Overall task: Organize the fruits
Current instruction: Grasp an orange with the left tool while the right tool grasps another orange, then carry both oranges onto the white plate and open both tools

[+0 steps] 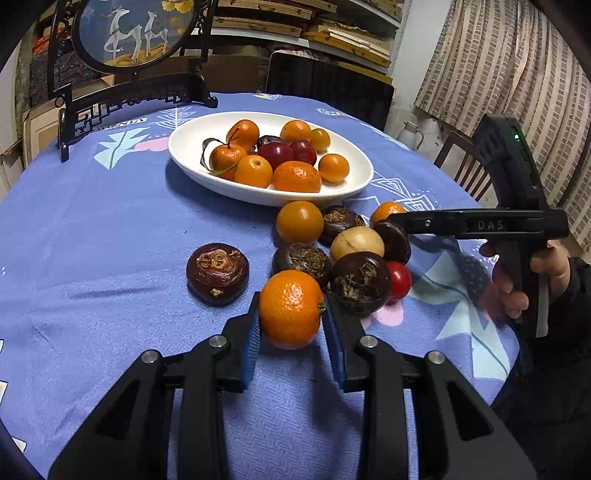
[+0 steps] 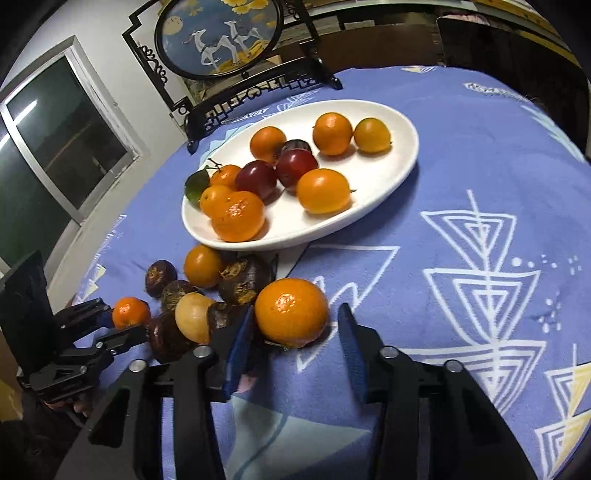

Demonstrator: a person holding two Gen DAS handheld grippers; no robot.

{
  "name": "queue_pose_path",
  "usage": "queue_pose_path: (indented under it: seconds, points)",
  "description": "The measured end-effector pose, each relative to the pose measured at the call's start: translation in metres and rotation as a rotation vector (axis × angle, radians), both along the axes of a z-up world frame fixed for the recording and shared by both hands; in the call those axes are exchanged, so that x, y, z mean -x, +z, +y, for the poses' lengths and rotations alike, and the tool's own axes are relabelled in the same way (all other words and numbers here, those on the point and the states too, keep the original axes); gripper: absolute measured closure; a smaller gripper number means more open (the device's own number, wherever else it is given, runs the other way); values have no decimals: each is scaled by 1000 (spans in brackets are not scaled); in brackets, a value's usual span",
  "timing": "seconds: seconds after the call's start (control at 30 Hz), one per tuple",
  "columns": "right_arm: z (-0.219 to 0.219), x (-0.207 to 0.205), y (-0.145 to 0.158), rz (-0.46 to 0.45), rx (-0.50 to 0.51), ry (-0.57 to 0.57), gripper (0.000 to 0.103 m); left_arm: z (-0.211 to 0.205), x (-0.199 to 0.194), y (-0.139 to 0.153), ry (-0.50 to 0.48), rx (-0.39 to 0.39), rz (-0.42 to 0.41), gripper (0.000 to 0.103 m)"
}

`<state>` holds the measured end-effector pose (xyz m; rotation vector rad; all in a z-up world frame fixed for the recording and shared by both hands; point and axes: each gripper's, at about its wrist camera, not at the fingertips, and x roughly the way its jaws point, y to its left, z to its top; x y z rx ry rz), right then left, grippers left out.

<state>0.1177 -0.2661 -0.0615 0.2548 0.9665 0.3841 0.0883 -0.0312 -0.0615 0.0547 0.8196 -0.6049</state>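
A round table under a blue patterned cloth (image 1: 110,258) is seen, with a framed deer screen (image 1: 129,33) at its far edge. A white oval plate (image 1: 192,147) already carries about ten oranges and plums. Roughly ten pieces remain loose on the cloth just in front of the plate: oranges, dark water chestnuts (image 1: 217,272), one pale fruit, one small red fruit. Sorting is judged about half done. The left gripper (image 1: 291,317) is clamped on an orange (image 1: 290,308). The right gripper (image 2: 295,332) stands apart around another orange (image 2: 291,312); its right pad is clear of it.
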Motion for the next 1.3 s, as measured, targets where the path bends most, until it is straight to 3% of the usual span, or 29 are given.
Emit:
queue_pose_path:
  seconds: [0.27, 0.5, 0.7, 0.9, 1.1, 1.13, 1.2, 1.27, 1.3]
  points:
    - [-6, 8, 1, -4, -39, -29, 62, 0, 0, 0, 4, 2, 1, 72]
    - [-18, 19, 22, -74, -67, -56, 62, 6, -1, 5, 31, 21, -2, 72]
    - [-34, 18, 59, -162, -70, -69, 62, 5, -8, 43, 35, 25, -77, 72]
    - [-41, -17, 80, -179, -74, -81, 62, -38, -47, 73, 2, -39, -122, 72]
    - [-35, -71, 68, -128, -48, -89, 62, -73, -109, 69, 13, -102, -112, 72]
    - [-34, -82, 63, -118, -44, -87, 62, -77, -124, 64, 16, -110, -95, 70]
    - [-31, -95, 58, -118, -16, -90, 61, -80, -140, 59, 44, -127, -90, 57]
    - [-30, -96, 56, -132, -8, -98, 54, -75, -148, 59, 80, -104, -82, 37]
    - [-29, -94, 56, -136, -13, -94, 54, -70, -146, 60, 90, -91, -83, 34]
